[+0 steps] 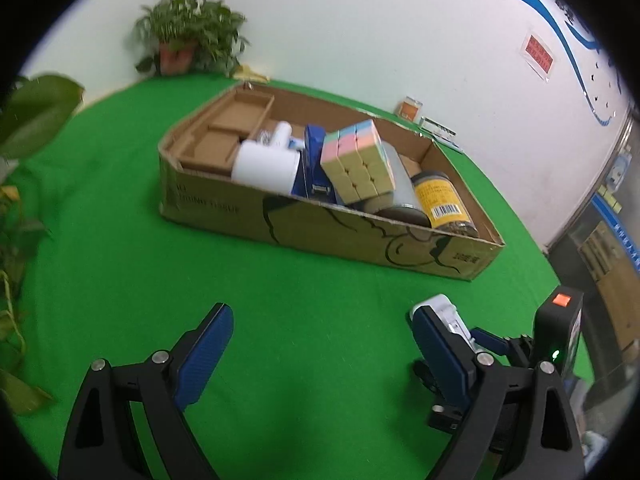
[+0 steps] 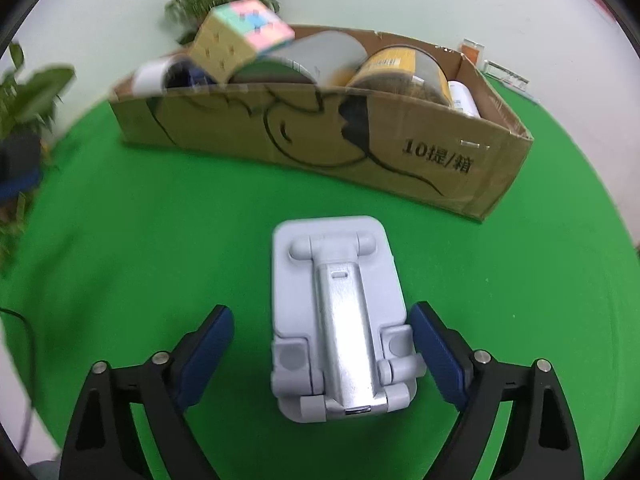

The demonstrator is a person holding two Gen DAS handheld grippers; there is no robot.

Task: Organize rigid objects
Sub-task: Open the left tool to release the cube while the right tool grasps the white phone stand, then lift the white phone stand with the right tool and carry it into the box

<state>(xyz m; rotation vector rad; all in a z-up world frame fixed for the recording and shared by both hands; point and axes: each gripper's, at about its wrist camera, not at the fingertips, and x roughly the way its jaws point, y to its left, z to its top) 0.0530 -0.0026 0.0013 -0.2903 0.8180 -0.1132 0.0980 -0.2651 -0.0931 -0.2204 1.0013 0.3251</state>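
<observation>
Nearest the right wrist camera, the right gripper (image 2: 322, 344) is spread wide, its two blue pads on either side of a folded phone stand (image 2: 338, 320). Its right pad (image 2: 438, 354) looks to be touching or just beside the stand's edge; its left pad (image 2: 204, 356) stands clear of it, so the stand is not clamped. Pale grey plastic forms the stand's body, with a silver metal arm folded flat along its middle, and it lies on the green cloth (image 2: 160, 240) in front of the cardboard box (image 2: 360, 148).

Seen from the left wrist camera, the left gripper (image 1: 322, 344) is likewise spread apart, with nothing between its pads and only green cloth (image 1: 320, 300) beneath. At lower right of that view the phone stand (image 1: 440, 312) shows partly behind the left gripper's right finger, with the black body of the right gripper (image 1: 560, 332) beside it.

Inside the cardboard box (image 1: 360, 236), which is low and open-topped with a black line drawing on its near wall, lie a pastel puzzle cube (image 1: 358, 160) resting tilted on top of other items, a white bottle (image 1: 264, 166), a blue item (image 1: 314, 164) whose kind cannot be told, a grey can (image 1: 400, 184) on its side, and a jar with a yellow label (image 1: 444, 200). Potted plants (image 1: 188, 36) stand at the far edge of the cloth, against the white wall (image 1: 380, 28).
</observation>
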